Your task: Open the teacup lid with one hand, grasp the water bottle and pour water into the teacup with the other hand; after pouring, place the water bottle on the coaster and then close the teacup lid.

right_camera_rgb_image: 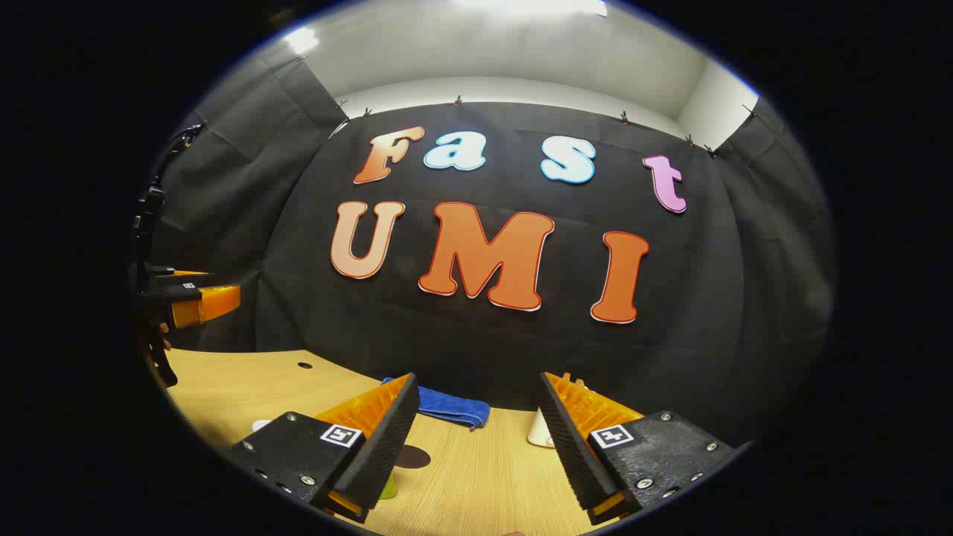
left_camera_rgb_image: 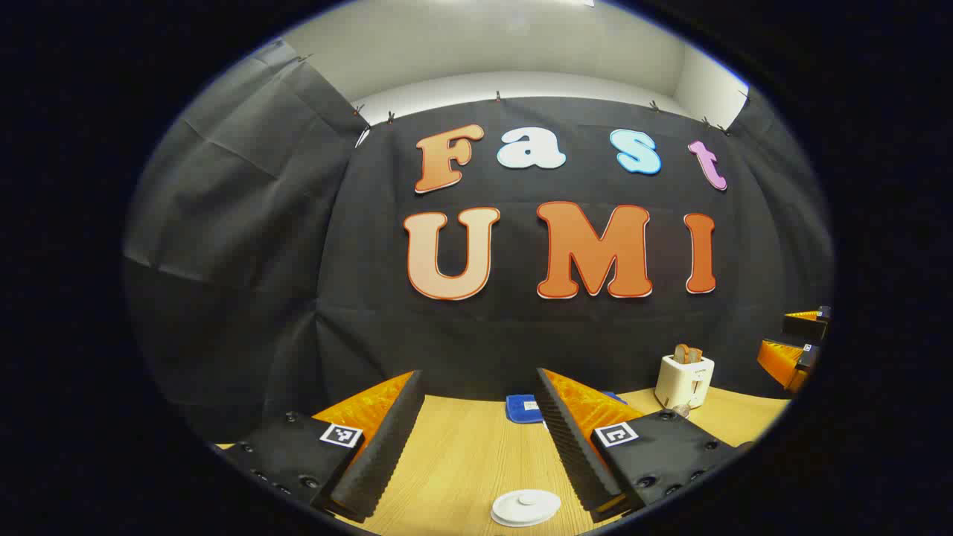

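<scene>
A white round lid [left_camera_rgb_image: 526, 508] lies flat on the wooden table [left_camera_rgb_image: 461, 454], low between my left gripper's fingers and nearer than their tips. My left gripper [left_camera_rgb_image: 480, 376] is open and holds nothing. In the right gripper view a dark round coaster [right_camera_rgb_image: 412, 456] lies on the table [right_camera_rgb_image: 476, 476], just past the left finger. A small green bit [right_camera_rgb_image: 388, 487] of something peeks out beside that finger; the rest is hidden. My right gripper [right_camera_rgb_image: 479, 380] is open and empty too.
A folded blue cloth [left_camera_rgb_image: 523, 408] [right_camera_rgb_image: 447, 406] lies at the table's back edge. A white toaster [left_camera_rgb_image: 685, 380] with toast stands to its right. The right gripper [left_camera_rgb_image: 774, 335] hovers at the far right, the left gripper [right_camera_rgb_image: 216, 301] at the far left. A white object [right_camera_rgb_image: 541, 432] sits half hidden behind the right finger.
</scene>
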`<act>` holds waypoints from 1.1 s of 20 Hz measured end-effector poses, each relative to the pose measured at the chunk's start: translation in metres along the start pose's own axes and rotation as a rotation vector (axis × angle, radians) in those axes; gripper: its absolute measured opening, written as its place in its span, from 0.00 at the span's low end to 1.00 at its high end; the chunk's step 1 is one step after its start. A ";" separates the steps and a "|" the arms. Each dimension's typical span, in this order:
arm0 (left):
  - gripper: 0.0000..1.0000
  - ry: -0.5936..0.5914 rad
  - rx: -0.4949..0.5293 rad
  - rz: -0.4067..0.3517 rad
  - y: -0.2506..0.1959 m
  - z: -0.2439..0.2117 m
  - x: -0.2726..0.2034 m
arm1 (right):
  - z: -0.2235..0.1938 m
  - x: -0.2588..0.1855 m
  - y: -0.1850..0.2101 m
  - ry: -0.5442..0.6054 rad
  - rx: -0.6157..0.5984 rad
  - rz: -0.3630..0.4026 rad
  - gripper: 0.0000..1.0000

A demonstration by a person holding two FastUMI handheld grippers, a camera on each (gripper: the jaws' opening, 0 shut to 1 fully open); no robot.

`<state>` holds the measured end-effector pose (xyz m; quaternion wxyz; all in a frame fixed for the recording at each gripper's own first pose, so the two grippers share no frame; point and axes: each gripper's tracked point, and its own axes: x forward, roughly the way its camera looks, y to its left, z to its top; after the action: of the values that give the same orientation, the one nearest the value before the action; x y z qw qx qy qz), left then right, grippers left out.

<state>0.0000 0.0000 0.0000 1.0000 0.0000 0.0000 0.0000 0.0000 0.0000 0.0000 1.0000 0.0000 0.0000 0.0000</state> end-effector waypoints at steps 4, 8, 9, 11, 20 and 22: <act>0.96 0.031 0.007 0.027 0.011 -0.011 0.004 | -0.003 0.001 0.006 0.003 0.012 0.014 0.96; 0.97 0.036 0.012 0.058 0.016 -0.015 0.005 | -0.008 0.005 0.013 0.017 0.027 0.034 0.96; 0.96 0.043 0.026 0.062 0.018 -0.017 0.005 | -0.008 0.004 0.013 0.018 0.028 0.037 0.96; 0.97 0.050 0.034 0.075 0.021 -0.019 0.005 | -0.009 0.006 0.016 0.021 0.036 0.047 0.96; 0.97 0.068 0.044 0.036 0.008 -0.029 0.005 | -0.029 0.005 0.027 0.069 0.068 0.100 0.95; 0.98 0.076 0.034 0.013 0.000 -0.037 0.005 | -0.036 0.006 0.031 0.086 0.072 0.110 0.95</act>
<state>0.0051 -0.0001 -0.0365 0.9991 0.0170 0.0378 0.0065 0.0056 0.0314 -0.0357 0.9969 0.0360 0.0431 0.0548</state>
